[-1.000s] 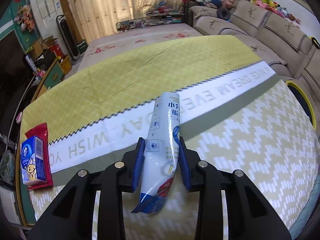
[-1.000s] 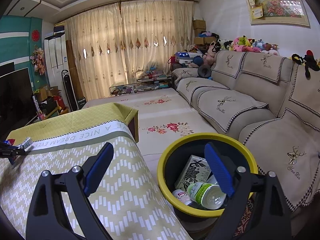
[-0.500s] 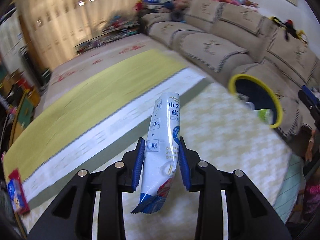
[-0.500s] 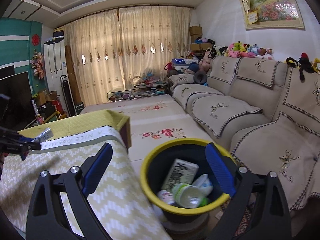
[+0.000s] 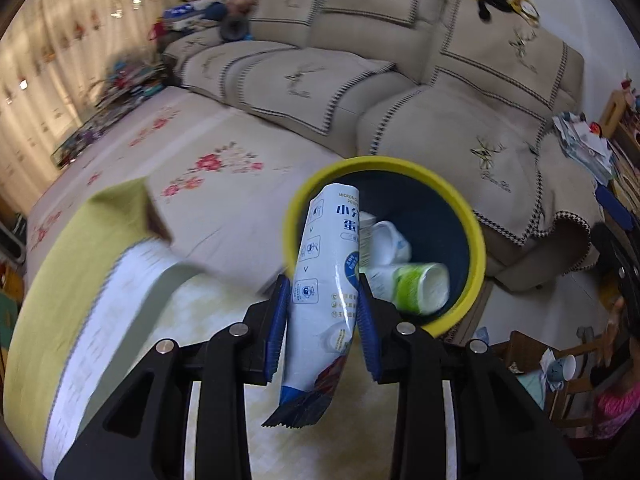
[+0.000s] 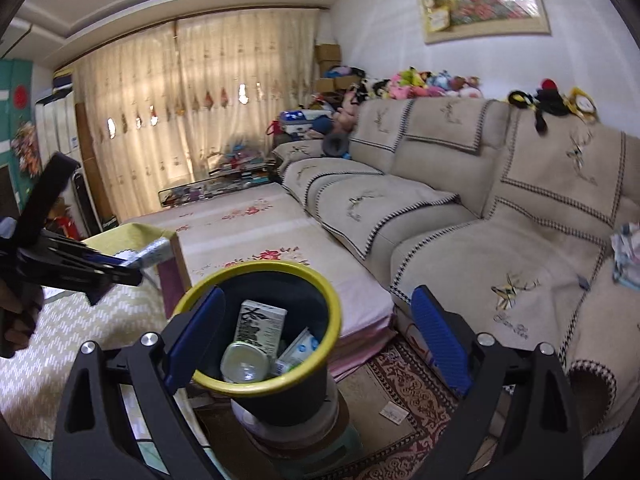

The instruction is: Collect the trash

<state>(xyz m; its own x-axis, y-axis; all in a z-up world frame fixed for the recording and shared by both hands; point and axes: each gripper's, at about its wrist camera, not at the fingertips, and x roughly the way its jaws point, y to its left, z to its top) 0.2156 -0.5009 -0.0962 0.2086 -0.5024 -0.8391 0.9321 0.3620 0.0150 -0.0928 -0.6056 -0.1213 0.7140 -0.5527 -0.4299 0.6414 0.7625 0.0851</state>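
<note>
Snack wrapper, white and blue with printed text, clamped upright between the blue pads of the left hand-held gripper; torn lower end hanging below the jaws. Positioned over the near rim of the yellow-rimmed trash bin, upper end already overlapping the bin mouth in the left wrist view. Not yet released.

Inside the bin: a green-and-white bottle, a white crumpled item, and in the right wrist view a printed carton and a small white pack. Judged as earlier collections, so task partly done.

Right hand-held gripper with jaws wide apart, nothing between them, hovering above the bin; left hand-held gripper visible at the left edge of that view with the wrapper's end just showing.

Desk under a yellow-green patterned cloth, blurred; no further trash discernible on the visible part. Sofa behind the bin.

Remaining, by judgement: release of the wrapper into the bin; any further trash outside these views cannot be told.
</note>
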